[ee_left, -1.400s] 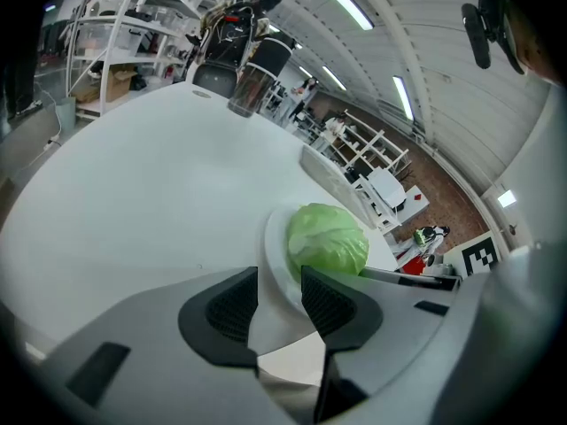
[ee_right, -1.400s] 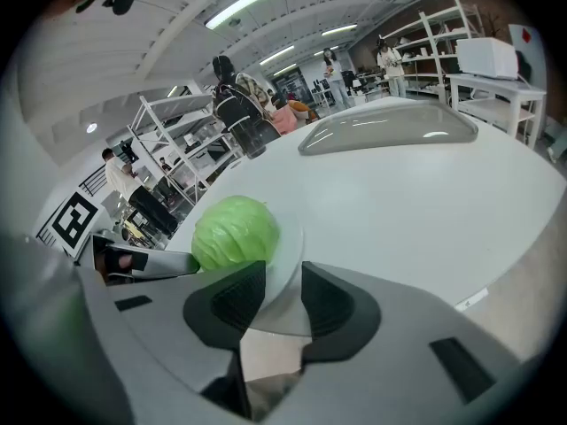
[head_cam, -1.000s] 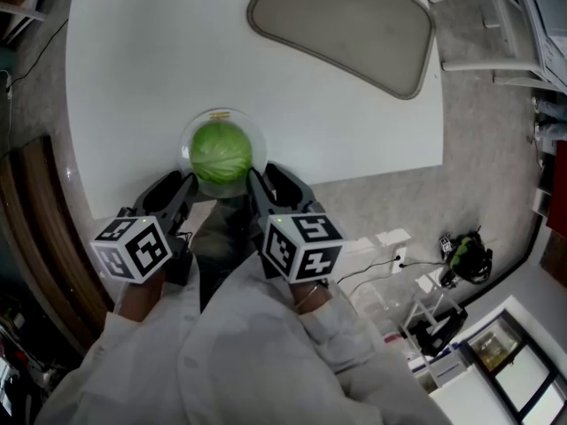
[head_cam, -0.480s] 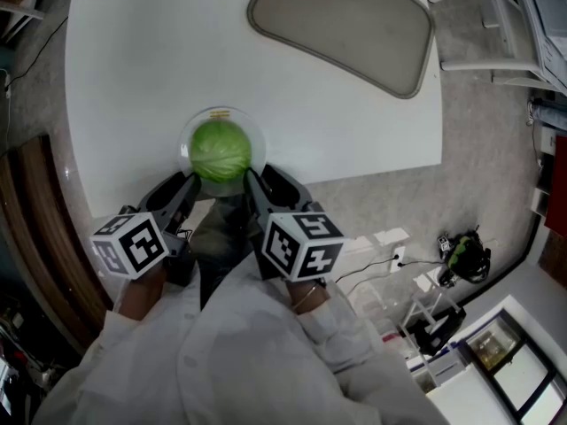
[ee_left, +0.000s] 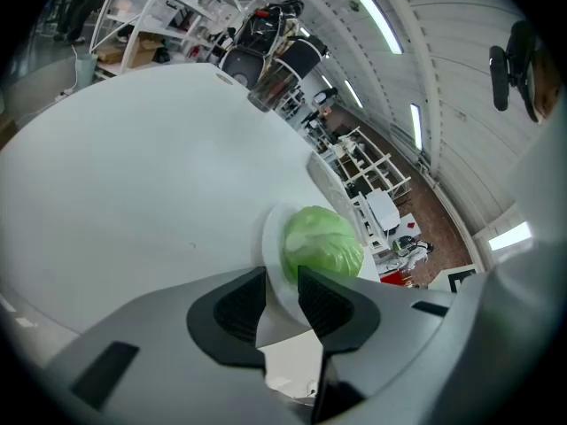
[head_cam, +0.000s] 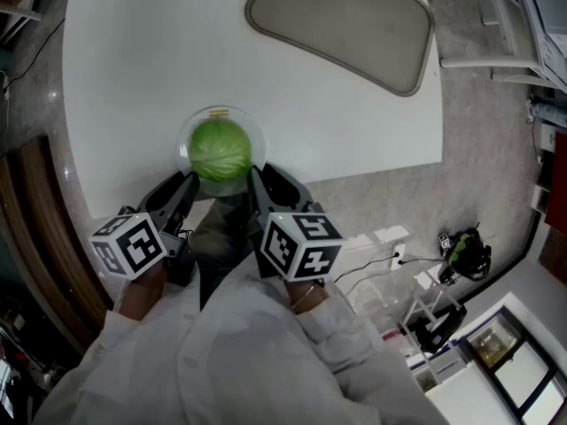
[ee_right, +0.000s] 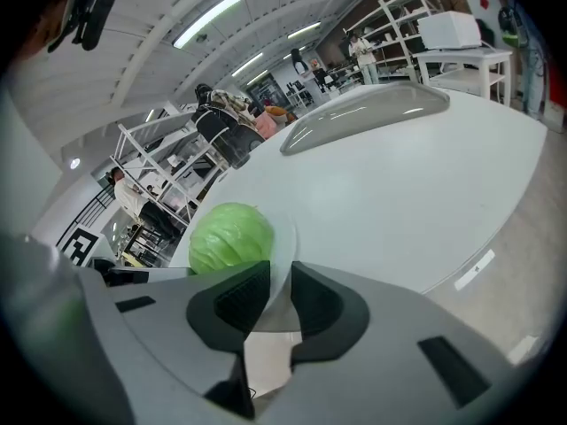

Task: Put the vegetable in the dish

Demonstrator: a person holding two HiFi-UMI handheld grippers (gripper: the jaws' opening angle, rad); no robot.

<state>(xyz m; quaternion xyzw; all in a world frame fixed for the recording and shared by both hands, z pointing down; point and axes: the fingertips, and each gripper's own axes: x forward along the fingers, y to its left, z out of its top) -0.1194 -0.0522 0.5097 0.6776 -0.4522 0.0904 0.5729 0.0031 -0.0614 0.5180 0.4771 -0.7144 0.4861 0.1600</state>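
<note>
White tabletop [head_cam: 310,104], one round green cabbage [head_cam: 221,150] in one clear glass dish [head_cam: 221,112]. Jaws on my left gripper [ee_left: 282,274] just narrowed a bit. My right gripper [ee_right: 280,273] is narrow too, dish rim between both, unpinched.

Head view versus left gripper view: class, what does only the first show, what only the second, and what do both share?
Only the head view: the grey tray at the far side of the table, the right gripper and the person's white sleeves. Only the left gripper view: the left gripper seen along its jaws, which have just been closing slightly and stand apart, with the rim of the dish showing in the gap; also ceiling lights and shelving. Both: the green cabbage sitting in the dish on the white table.
</note>
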